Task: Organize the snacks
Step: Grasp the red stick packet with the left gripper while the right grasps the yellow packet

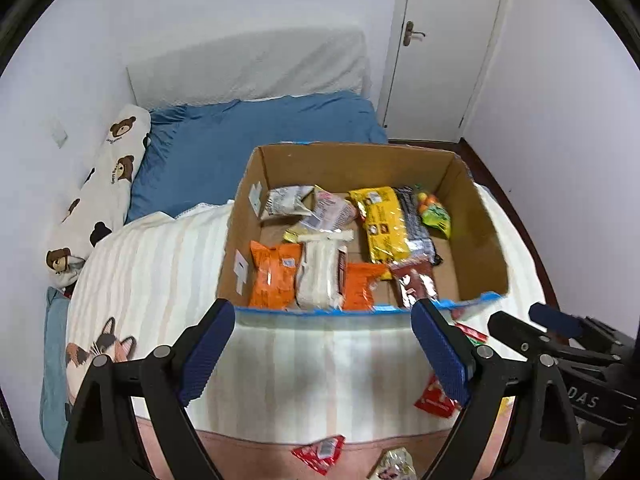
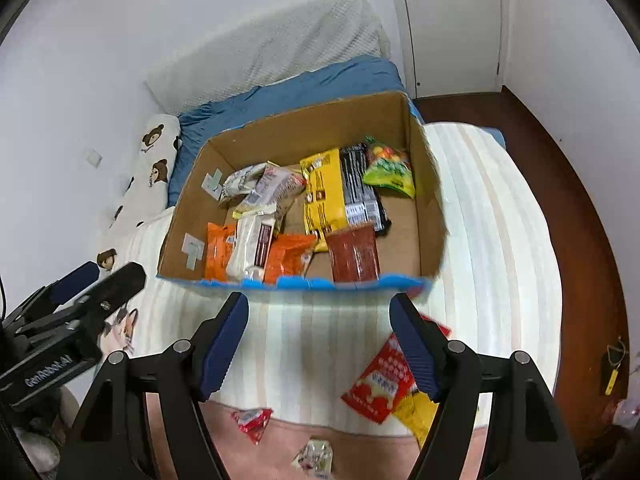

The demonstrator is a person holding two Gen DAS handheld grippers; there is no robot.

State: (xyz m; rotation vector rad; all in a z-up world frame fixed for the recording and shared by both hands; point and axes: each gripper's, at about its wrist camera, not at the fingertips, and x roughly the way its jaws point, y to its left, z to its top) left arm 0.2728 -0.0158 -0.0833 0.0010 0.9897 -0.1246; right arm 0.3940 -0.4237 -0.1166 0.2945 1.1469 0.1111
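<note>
Both grippers, left (image 1: 324, 344) and right (image 2: 320, 340), hang with jaws apart and hold nothing. Most snacks lie in the box (image 1: 480, 216) at frame centre; 1 red packet (image 2: 378, 384) waits below, probably next.

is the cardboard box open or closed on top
Open: the cardboard box has no flaps over the top, so the yellow packet and orange packets inside show from above.

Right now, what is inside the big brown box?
The cardboard box holds snack packets: two orange bags, a white pack, a yellow bag, a black pack, a green candy bag and a dark red one. Anything under them is hidden.
</note>
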